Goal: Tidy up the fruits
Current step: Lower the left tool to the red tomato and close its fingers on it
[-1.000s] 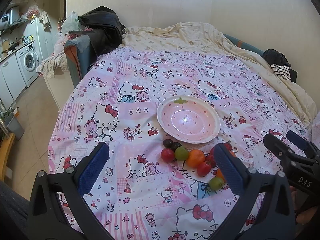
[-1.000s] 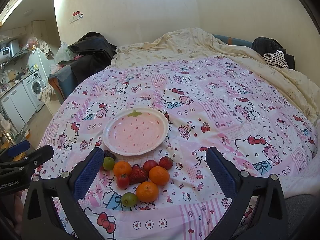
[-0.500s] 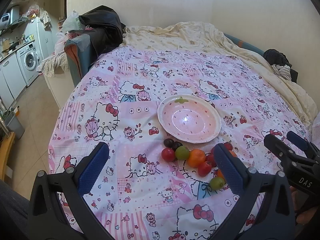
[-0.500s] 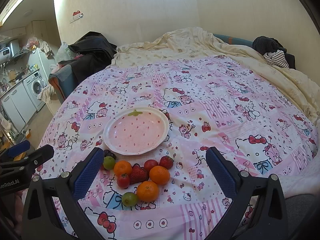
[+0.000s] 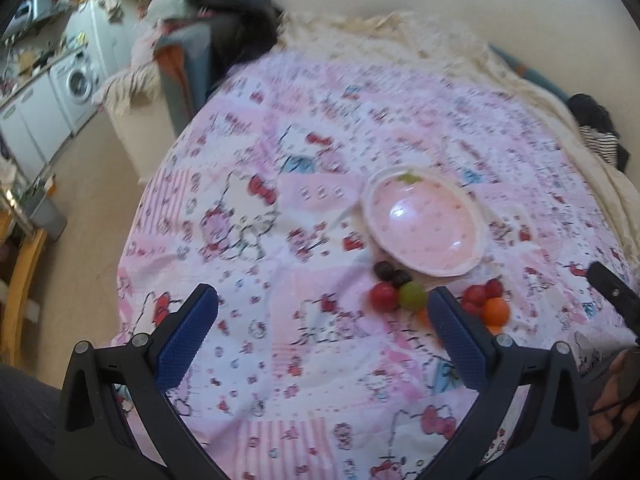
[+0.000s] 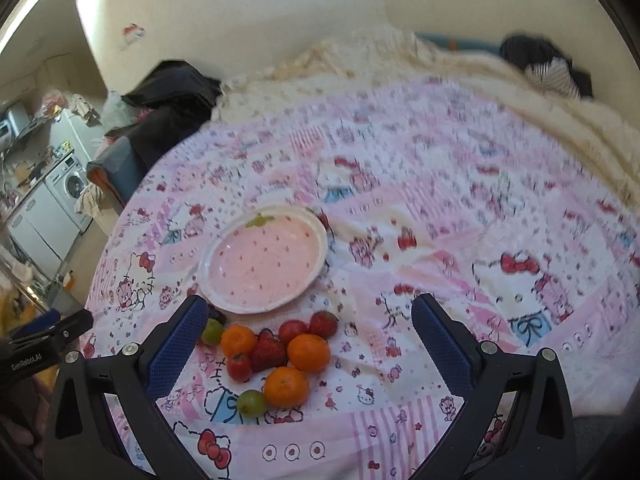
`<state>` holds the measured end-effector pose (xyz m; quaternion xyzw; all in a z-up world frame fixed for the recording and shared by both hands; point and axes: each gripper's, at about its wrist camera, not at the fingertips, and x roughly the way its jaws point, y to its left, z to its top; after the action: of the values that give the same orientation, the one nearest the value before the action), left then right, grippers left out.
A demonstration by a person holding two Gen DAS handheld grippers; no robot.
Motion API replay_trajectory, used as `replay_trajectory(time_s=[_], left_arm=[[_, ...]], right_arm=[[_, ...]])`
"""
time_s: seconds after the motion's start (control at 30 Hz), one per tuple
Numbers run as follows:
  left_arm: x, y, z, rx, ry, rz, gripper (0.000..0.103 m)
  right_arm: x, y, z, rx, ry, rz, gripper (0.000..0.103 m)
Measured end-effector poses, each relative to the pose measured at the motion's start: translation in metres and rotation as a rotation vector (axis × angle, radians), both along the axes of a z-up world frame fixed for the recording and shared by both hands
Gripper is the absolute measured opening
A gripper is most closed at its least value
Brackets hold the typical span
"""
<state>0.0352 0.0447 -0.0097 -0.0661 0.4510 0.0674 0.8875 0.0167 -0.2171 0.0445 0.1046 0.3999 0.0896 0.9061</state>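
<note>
A pink strawberry-pattern plate [image 6: 224, 276] lies empty on the Hello Kitty bedspread; it also shows in the left wrist view [image 5: 476, 236]. In front of it lies a cluster of fruit: oranges [image 6: 308, 353], strawberries [image 6: 269, 351], cherry tomatoes [image 6: 239, 367], green grapes [image 6: 251, 402] and dark grapes [image 5: 385, 270]. My right gripper [image 6: 306, 312] is open and empty, hovering just above the cluster. My left gripper [image 5: 322, 300] is open and empty, left of the fruit, with a tomato [image 5: 383, 297] and green grape [image 5: 412, 295] beside its right finger.
The bedspread [image 6: 440, 208] covers a bed with a cream blanket [image 6: 400, 64] at the far side. Dark clothes [image 6: 172, 92] lie at the far left corner. The bed's left edge drops to the floor, with a washing machine [image 5: 78, 80] beyond.
Both grippers have moved; the views are now blurred. The left view has swung left, so the fruit sits further right. The right gripper has come closer to the fruit.
</note>
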Motion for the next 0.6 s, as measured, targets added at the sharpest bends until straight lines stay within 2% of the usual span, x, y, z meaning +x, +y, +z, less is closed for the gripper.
replay_trajectory(time_s=[0.1,0.2,0.3,0.37,0.43,0.5,0.6], left_arm=[[0.011,0.014,-0.011,-0.037,0.077,0.024,0.101],[0.026,0.02,-0.031,-0.085,0.186,0.019,0.089],[0.04,0.003,-0.056,-0.064,0.3,-0.089,0.082],[0.045,-0.015,-0.071,-0.035,0.359,-0.182,0.077],[0.05,-0.032,-0.083,-0.019,0.388,-0.262,0.063],[0.056,-0.049,-0.091,0.008,0.403,-0.34,0.055],[0.066,-0.066,-0.096,0.064,0.4,-0.435,0.054]], right_arm=[[0.023,-0.008,-0.012,0.04,0.119,0.024,0.102],[0.042,-0.011,-0.023,0.068,0.207,0.064,0.095],[0.057,-0.009,-0.032,0.05,0.258,0.094,0.09],[0.061,-0.011,-0.037,0.041,0.273,0.092,0.089],[0.062,-0.013,-0.042,0.055,0.292,0.087,0.089],[0.063,-0.013,-0.048,0.057,0.313,0.088,0.089],[0.065,-0.01,-0.05,0.04,0.317,0.101,0.089]])
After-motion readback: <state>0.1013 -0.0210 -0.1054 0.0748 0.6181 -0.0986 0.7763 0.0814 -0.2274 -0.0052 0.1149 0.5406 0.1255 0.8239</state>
